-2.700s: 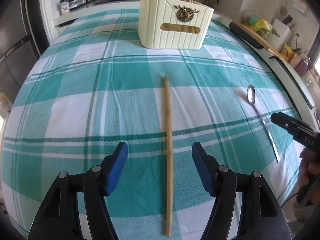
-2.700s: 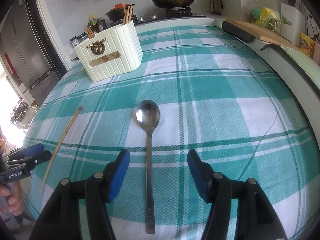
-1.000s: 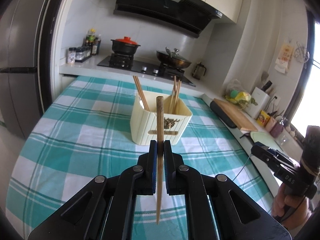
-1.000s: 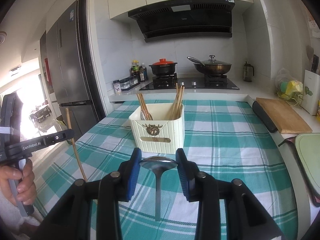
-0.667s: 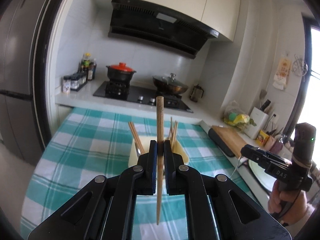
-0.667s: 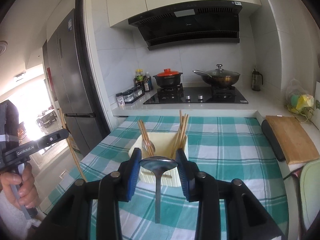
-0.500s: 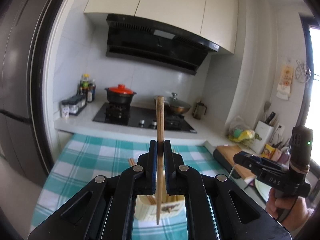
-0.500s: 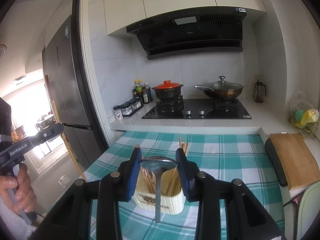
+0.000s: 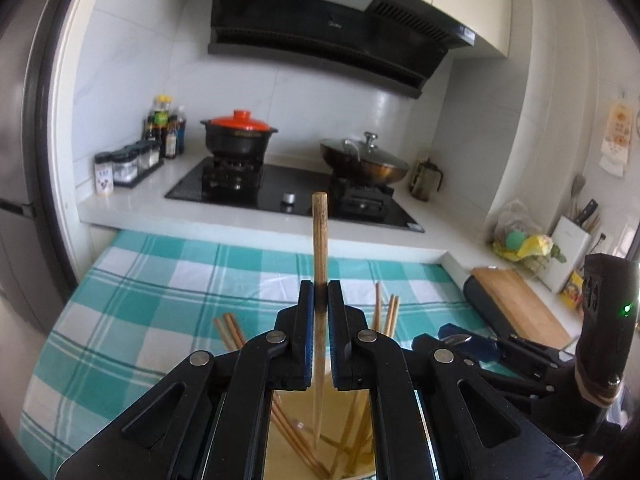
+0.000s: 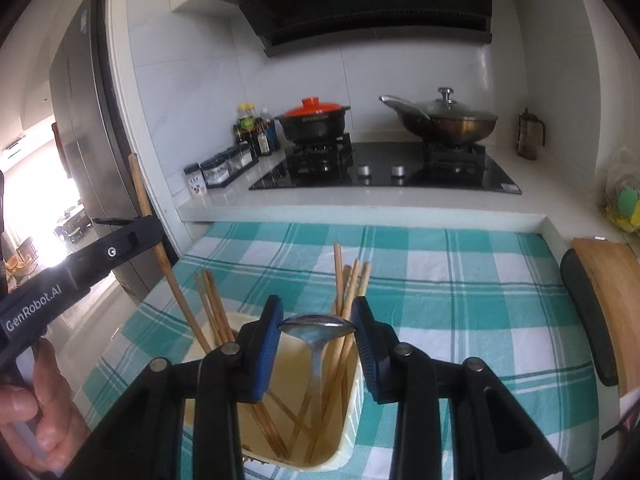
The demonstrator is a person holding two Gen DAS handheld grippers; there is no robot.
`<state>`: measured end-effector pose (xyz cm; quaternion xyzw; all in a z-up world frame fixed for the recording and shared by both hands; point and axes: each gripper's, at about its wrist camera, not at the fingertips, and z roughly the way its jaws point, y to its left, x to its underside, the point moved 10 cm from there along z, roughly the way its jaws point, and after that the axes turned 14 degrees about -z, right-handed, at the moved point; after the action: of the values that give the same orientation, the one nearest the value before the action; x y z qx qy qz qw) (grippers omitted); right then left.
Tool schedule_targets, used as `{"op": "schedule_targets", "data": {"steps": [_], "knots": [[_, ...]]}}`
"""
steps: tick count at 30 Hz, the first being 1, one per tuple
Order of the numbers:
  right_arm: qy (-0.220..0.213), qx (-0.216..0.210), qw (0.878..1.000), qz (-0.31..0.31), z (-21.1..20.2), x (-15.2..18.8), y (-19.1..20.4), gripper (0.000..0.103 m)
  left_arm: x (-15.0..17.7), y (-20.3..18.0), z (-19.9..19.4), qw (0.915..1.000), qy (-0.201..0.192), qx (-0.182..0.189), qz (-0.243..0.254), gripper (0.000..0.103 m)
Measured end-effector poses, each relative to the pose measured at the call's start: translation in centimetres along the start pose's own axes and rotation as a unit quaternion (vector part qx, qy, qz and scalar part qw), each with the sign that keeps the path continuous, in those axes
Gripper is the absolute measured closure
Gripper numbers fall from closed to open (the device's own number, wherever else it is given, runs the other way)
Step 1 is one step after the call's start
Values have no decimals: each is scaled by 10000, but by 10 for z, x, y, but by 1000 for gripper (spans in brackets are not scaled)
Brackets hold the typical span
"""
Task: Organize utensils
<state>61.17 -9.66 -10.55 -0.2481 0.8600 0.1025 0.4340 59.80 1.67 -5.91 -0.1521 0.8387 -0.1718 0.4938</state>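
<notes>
- My left gripper [image 9: 319,312] is pinched tight on a single wooden chopstick [image 9: 320,248], which stands nearly upright between the blue pads, its blunt end up and its thin end reaching down into the cream utensil holder [image 10: 352,436] below.
- My right gripper [image 10: 317,336] is partly closed, its pads pressing the two sides of the bowl of a metal spoon [image 10: 318,330]; the handle hangs down into the same holder.
- The holder sits on the teal checked tablecloth [image 10: 460,288] and has other chopsticks [image 10: 352,280] leaning in it; I cannot tell whether either tip touches the bottom.
- In the left wrist view my right gripper shows just to the right of the holder.
- Behind the table a black pot with a red lid [image 9: 239,134] stands on the stove.
</notes>
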Motion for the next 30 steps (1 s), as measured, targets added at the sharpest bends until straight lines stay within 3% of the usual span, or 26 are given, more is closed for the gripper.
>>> {"op": "schedule_targets", "data": {"steps": [6, 7, 8, 11, 14, 18, 20, 26, 30], "knots": [[427, 18, 9987, 284, 25, 20, -9, 66, 34, 14, 39, 9982, 564, -215, 41, 95], [408, 10, 9985, 368, 24, 19, -12, 62, 36, 16, 37, 9978, 627, -228, 57, 84], [341, 14, 9984, 454, 18, 17, -14, 52, 36, 17, 31, 9976, 635, -252, 89, 64], [82, 74, 9982, 584, -8, 8, -20, 46, 24, 22, -4, 9981, 229, -447, 369, 23], [-33, 253, 9980, 577, -41, 9, -18, 42, 16, 26, -49, 9959, -1, -708, 561, 8], [-77, 477, 9978, 459, -89, 28, 0, 32, 27, 35, -109, 9941, -82, -955, 515, 1], [-89, 670, 9969, 403, -115, 43, 12, 22, 40, 43, -138, 9927, -214, -1120, 405, 1], [-333, 980, 9946, -118, -183, 80, 67, 19, 86, 51, -200, 9914, -124, -1267, 290, 0], [-451, 1121, 9922, -295, -210, 92, 91, 19, 97, 53, -233, 9898, -314, -1369, 235, 0]]}}
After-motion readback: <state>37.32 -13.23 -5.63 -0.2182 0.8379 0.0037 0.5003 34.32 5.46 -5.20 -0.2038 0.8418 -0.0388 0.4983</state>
